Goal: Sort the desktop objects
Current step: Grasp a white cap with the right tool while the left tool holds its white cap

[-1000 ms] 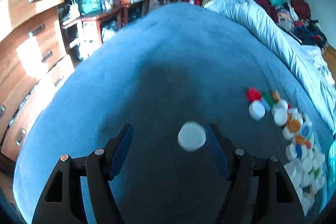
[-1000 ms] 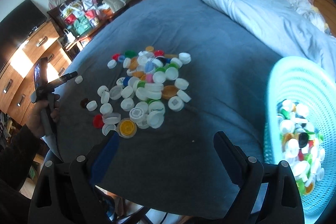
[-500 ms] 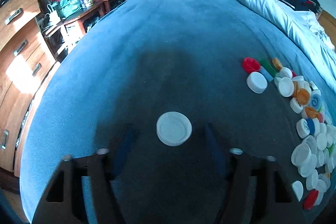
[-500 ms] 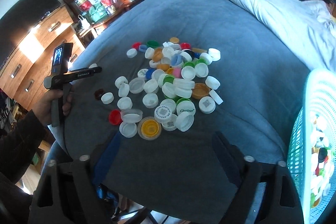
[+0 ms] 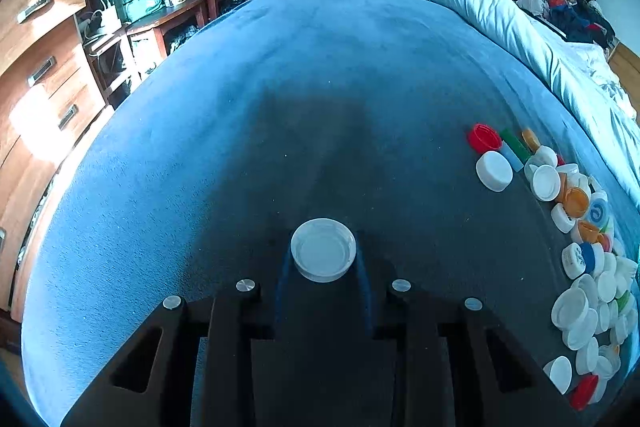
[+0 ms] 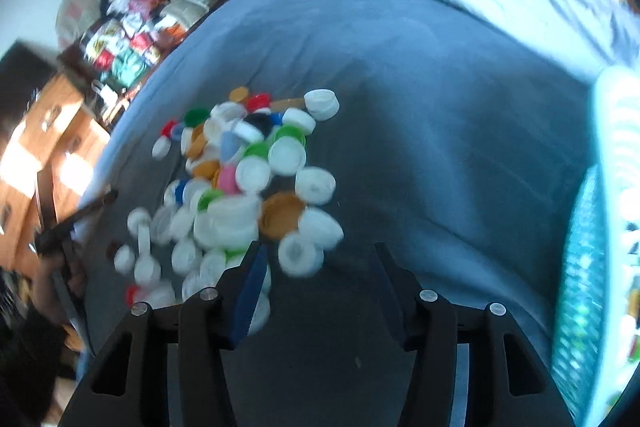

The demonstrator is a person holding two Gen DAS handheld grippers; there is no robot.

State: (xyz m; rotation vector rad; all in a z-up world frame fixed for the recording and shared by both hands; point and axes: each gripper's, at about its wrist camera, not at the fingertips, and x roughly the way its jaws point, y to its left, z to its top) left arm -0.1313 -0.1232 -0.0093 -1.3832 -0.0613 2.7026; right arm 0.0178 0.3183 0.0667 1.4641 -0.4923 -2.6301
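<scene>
White cap (image 5: 323, 250) btwn blue-padded black fingers (image 5: 282, 277), blue blanket (image 5: 280, 75), teal mesh basket (image 6: 582, 291), multicolour caps (image 6: 248, 179).

The left matte-black plastic tongs (image 5: 323, 267) carry two angular arms with triangular cut-outs, four round silver screw heads across their tops, and blue-edged inner pads. The right matte-black plastic tongs (image 6: 320, 279) share that build: silver screws, hollowed arms, a blue pad (image 6: 249, 291) on the left finger, dark on the other.

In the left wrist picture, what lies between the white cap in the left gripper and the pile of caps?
Only bare blue blanket separates the white cap from the pile of caps.
</scene>
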